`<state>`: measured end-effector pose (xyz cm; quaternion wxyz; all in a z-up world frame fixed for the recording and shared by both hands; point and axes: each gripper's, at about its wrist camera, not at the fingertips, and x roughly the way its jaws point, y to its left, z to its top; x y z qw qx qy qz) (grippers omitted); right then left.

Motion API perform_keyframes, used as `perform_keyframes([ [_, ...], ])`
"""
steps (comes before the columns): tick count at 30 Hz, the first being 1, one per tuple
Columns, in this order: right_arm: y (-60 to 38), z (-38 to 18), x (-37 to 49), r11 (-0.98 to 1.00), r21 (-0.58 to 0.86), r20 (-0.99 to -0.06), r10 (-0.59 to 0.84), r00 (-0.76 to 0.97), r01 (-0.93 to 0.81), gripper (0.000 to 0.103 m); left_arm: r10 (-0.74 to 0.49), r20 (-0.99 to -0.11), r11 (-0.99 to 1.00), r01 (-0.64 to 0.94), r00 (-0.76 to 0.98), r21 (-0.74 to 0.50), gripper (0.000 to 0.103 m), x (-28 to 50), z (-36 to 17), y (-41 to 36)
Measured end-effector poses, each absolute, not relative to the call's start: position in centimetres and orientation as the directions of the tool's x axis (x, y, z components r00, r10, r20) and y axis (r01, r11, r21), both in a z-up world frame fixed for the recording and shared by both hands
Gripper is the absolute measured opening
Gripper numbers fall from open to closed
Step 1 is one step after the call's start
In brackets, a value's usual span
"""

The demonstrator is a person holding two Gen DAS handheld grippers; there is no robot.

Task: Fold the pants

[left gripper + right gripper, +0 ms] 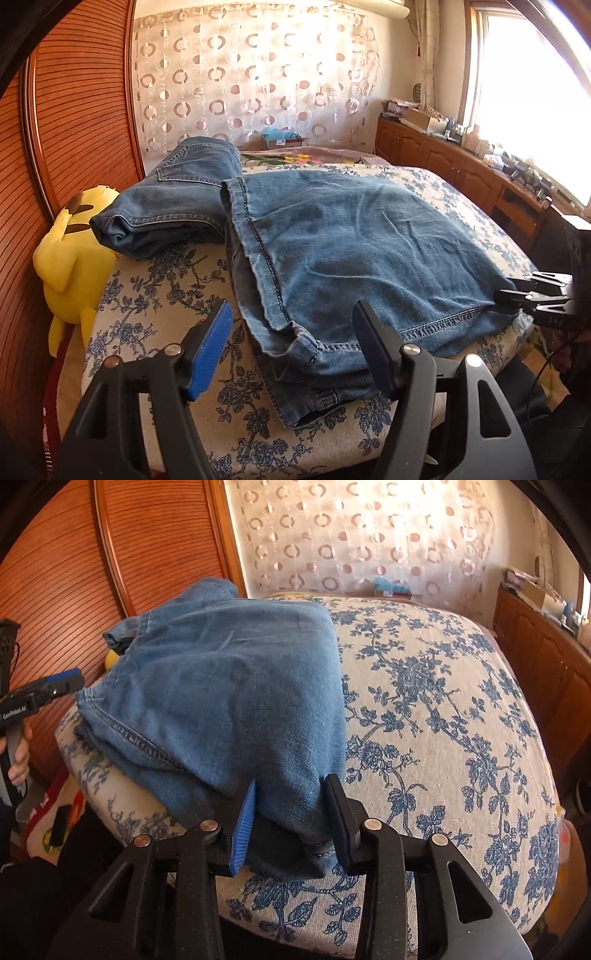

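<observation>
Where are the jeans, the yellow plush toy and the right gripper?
jeans (351,236): left wrist view, on the flat top layer.
yellow plush toy (70,258): left wrist view, on its body.
right gripper (291,827): right wrist view, between its fingertips, around the jeans' corner.

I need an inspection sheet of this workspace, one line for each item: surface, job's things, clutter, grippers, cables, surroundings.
Surface: bed with a blue floral cover.
Job's things: jeans, folded over, hems near the front edge; a second pair of jeans lies folded behind it.
Clutter: yellow plush toy beside the bed.
Grippers: left gripper has jaws open over the jeans hem, pads not pressing; right gripper has a fold of denim between its jaws, grip cannot be told.
Cables: thin dark cable at the right edge of the left wrist view.
Surroundings: wooden slatted panel, patterned curtain, cabinets under a bright window.
</observation>
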<state>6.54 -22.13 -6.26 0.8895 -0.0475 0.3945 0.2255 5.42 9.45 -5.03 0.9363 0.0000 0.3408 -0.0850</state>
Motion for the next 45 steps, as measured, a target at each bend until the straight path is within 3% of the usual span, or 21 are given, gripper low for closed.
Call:
perform_keyframes([
  [21, -23.8, -3.7, 7.8, 0.903, 0.086, -0.691, 0.358, 0.627, -0.421, 0.036, -0.157, -0.647, 0.985, 0.167, 0.746, -0.047, 0.067, 6.7, -5.3, 8.2],
  [32, -22.0, -1.2, 13.4, 0.887, 0.030, -0.665, 0.362, 0.653, -0.461, 0.057, -0.137, -0.631, 0.987, 0.159, 0.763, -0.022, 0.067, 10.0, -3.8, 9.2],
  [40, -19.7, -1.6, 19.7, 0.860, -0.012, -0.692, 0.360, 0.626, -0.509, 0.058, -0.121, -0.641, 0.990, 0.135, 0.758, -0.027, 0.067, 14.6, -3.7, 10.7],
  [45, -18.9, -1.9, 24.8, 0.849, 0.035, -0.706, 0.394, 0.588, -0.527, 0.058, -0.109, -0.667, 0.992, 0.124, 0.737, -0.025, 0.067, 16.9, -4.7, 11.2],
])
